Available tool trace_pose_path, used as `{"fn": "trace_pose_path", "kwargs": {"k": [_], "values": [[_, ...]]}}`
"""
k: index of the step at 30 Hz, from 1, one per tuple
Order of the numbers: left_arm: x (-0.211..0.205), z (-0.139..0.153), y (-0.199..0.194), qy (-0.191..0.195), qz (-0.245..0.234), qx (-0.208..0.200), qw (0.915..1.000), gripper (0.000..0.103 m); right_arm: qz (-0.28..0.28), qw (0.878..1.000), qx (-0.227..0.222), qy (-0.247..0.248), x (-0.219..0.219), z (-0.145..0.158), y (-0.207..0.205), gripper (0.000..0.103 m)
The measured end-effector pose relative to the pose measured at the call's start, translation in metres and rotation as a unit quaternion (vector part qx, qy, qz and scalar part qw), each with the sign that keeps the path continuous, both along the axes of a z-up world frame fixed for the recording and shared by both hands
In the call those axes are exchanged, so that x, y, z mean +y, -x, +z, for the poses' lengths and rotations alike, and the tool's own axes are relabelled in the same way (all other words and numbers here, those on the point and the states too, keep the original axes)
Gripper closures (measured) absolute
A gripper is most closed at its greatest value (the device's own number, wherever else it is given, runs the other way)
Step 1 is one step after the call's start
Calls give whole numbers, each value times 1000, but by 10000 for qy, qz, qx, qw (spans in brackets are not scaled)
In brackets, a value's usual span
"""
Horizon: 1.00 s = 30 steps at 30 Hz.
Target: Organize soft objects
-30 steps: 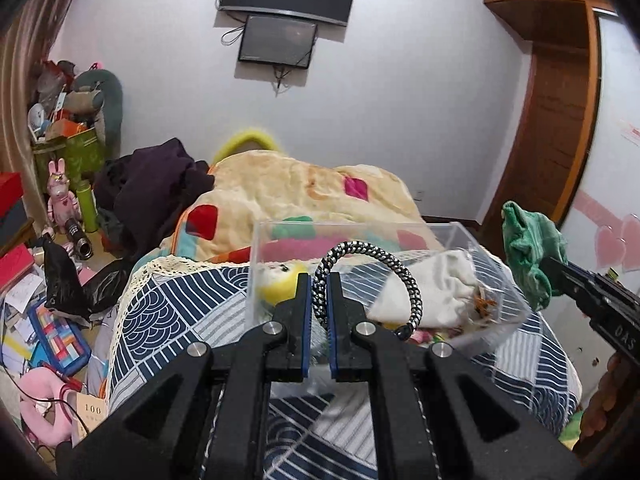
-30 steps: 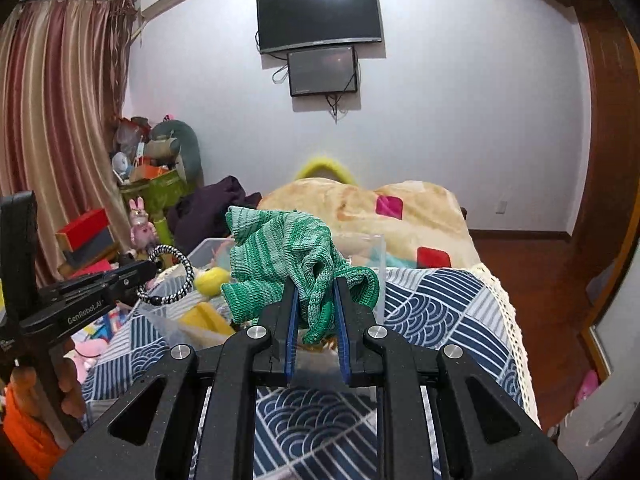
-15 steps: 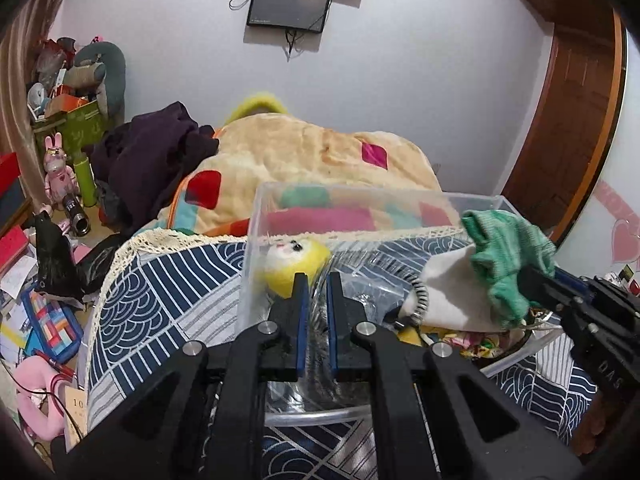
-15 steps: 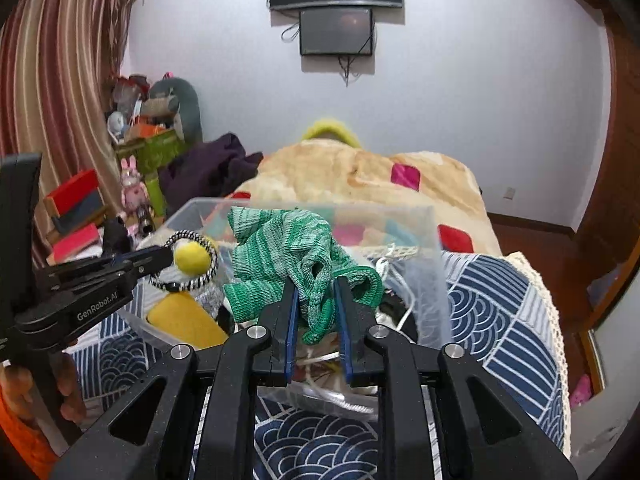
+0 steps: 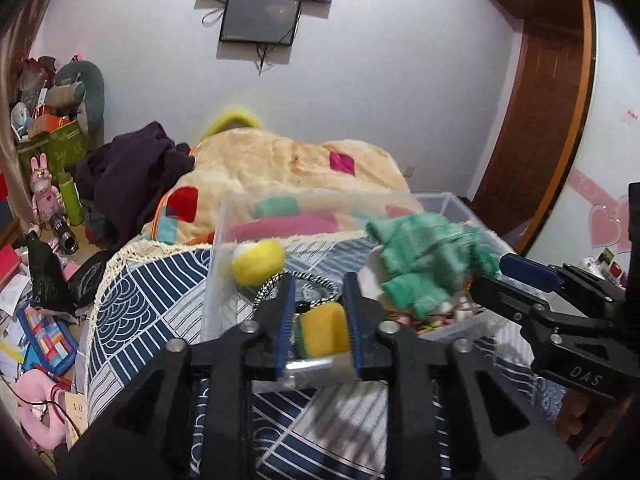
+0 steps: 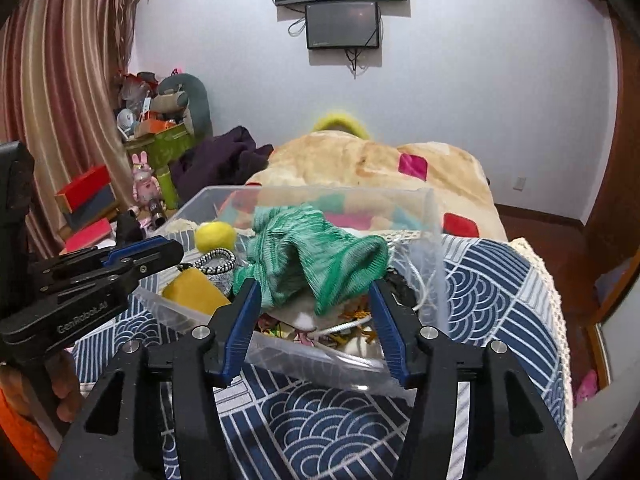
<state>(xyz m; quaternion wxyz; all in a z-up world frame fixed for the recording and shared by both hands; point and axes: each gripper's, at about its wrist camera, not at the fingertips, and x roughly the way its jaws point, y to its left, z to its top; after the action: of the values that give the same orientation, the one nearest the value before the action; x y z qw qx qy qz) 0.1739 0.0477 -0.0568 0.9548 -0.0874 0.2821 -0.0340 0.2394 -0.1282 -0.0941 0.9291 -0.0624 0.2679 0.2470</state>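
Observation:
A clear plastic bin (image 5: 320, 197) (image 6: 320, 190) stands on the bed. In it lie a yellow ball (image 5: 258, 260) (image 6: 215, 236), a yellow sponge (image 5: 322, 334) (image 6: 194, 292) and a black-and-white cord loop (image 5: 298, 282) (image 6: 218, 262). My left gripper (image 5: 318, 292) (image 6: 168, 256) hangs over the bin's near left corner. Its jaws are opening and grip nothing; the loop lies just past them. A green knitted cloth (image 5: 424, 264) (image 6: 316, 256) slumps on the bin's contents. My right gripper (image 6: 314, 292) (image 5: 490, 274) is opening too; the cloth lies between its fingers, unpressed.
The bed has a blue-and-white patterned cover (image 5: 152, 320) and a beige blanket (image 5: 280, 168) behind the bin. Dark purple clothing (image 5: 132, 168) is piled at the left. Toys and boxes clutter the floor (image 5: 36, 320) there. A wooden door (image 5: 540, 120) is at the right.
Both grippers came down to the bin and opened. The cord loop left my left gripper and lies in the bin. The green cloth slipped from my right gripper onto the contents.

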Motion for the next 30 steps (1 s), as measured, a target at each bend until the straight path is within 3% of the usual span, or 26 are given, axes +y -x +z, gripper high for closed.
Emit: {"fn": "trace_pose_path", "kwargs": {"k": [8,10,12,16,18,23,26,30], "values": [[-11,41,40,-69,-121,-555,9984,59,18,9981,-560,-251,-16,36,35,46],[-15,51,52,-160,-135,-722,9972,51,33,9968,-729,-331,-21,47,45,46],[-20,61,65,-247,-162,-902,9955,45,23,9952,-894,-394,-23,54,55,34],[-27,76,88,-329,-182,-1143,9927,33,11,9912,-1245,-450,-27,64,76,29],[-29,81,100,-375,-202,-1256,9912,32,10,9897,-1351,-481,-29,66,84,19],[-32,87,123,-283,-245,-1442,9888,19,-8,9876,-1472,-538,-33,68,96,16],[-33,86,133,-243,-175,-1504,9882,10,-60,9868,-1473,-665,-38,63,102,0],[-33,82,139,-220,-132,-1513,9882,4,-65,9871,-1456,-666,-42,55,107,0]]}}
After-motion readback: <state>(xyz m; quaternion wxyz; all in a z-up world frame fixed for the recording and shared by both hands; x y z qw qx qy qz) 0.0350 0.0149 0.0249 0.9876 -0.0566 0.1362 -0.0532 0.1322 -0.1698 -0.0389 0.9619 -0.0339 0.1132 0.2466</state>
